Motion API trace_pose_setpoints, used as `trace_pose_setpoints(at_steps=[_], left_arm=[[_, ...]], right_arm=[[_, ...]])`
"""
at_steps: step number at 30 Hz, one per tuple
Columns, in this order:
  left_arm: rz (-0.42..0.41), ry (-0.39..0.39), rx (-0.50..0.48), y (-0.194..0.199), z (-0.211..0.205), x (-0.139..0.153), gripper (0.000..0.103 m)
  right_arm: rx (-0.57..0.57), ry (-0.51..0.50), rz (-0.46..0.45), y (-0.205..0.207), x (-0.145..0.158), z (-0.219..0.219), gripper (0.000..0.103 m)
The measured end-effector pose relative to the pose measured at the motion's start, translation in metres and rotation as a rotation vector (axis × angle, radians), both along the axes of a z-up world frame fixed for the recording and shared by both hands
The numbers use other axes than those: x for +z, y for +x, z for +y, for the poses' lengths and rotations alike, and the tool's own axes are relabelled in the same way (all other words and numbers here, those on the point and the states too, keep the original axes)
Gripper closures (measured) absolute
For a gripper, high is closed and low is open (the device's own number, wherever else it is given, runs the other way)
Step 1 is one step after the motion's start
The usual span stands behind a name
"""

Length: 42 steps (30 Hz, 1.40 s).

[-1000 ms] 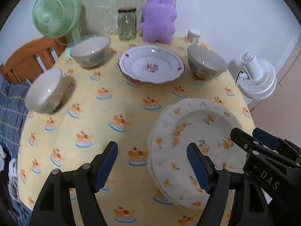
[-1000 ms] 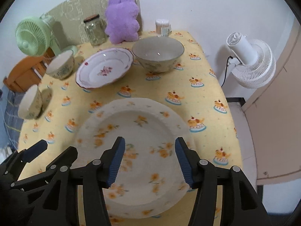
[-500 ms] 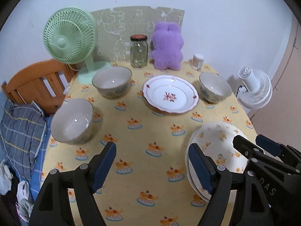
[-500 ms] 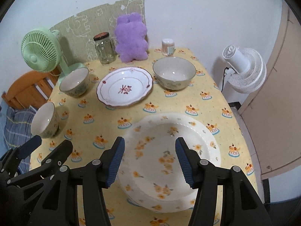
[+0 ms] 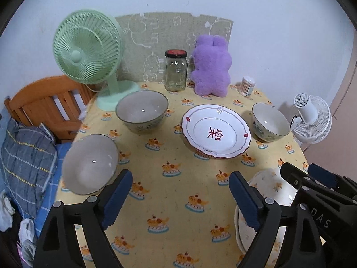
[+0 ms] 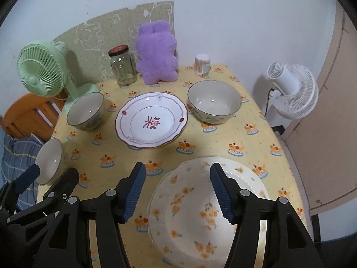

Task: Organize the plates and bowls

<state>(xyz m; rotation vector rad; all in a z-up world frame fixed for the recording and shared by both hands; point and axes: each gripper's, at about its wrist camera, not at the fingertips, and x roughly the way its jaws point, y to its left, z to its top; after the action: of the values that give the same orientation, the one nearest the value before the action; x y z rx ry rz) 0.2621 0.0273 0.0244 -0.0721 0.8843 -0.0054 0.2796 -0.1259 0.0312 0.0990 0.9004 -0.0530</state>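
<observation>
Table: I see a yellow cake-print tablecloth (image 5: 178, 192) against a white wall.
Back edge: green fan (image 5: 87, 51) at 11 o'clock, jar (image 5: 175, 70) and purple plush (image 5: 210, 67) at 12.
Left gripper (image 5: 178, 198): tilted down, jaws opening, nothing between.
Right gripper (image 6: 177, 192): tilted down, jaws opening, holding nothing, over the floral plate (image 6: 189, 212).
Red-rimmed plate (image 6: 151, 119): centre, bowls either side.

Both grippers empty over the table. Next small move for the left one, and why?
Probably swing the left gripper, jaws opening with nothing between them, toward the nearest grey-rimmed ceramic bowl at the table's left edge. Three bowls stand apart, while the orange-flowered plates already look stacked.
</observation>
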Motion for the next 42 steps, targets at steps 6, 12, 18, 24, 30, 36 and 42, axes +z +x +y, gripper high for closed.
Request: trace_pose_setpoints(at_steps=[6, 12, 18, 24, 30, 36, 42], left_arm=[[0.027, 0.047, 0.011, 0.038, -0.01, -0.023, 0.013], [0.041, 0.076, 0.031, 0.079, -0.018, -0.039, 0.013], [0.059, 0.115, 0.028, 0.116, -0.021, -0.06, 0.013], [0.101, 0.132, 0.064, 0.143, -0.019, -0.086, 0.013], [0.139, 0.158, 0.062, 0.158, -0.025, -0.108, 0.021], [0.184, 0.102, 0.047, 0.167, -0.025, -0.121, 0.036], [0.176, 0.119, 0.012, 0.169, -0.034, -0.119, 0.057]], right_arm=[[0.042, -0.019, -0.019, 0.034, -0.016, -0.007, 0.039], [0.077, -0.01, -0.014, 0.073, -0.028, -0.017, 0.039], [0.109, -0.022, 0.015, 0.111, -0.048, -0.017, 0.038], [0.122, -0.006, 0.037, 0.138, -0.069, -0.013, 0.035], [0.105, 0.011, 0.093, 0.157, -0.091, -0.016, 0.033], [0.099, 0.005, 0.126, 0.164, -0.102, -0.018, 0.033], [0.094, 0.009, 0.172, 0.172, -0.107, -0.02, 0.033]])
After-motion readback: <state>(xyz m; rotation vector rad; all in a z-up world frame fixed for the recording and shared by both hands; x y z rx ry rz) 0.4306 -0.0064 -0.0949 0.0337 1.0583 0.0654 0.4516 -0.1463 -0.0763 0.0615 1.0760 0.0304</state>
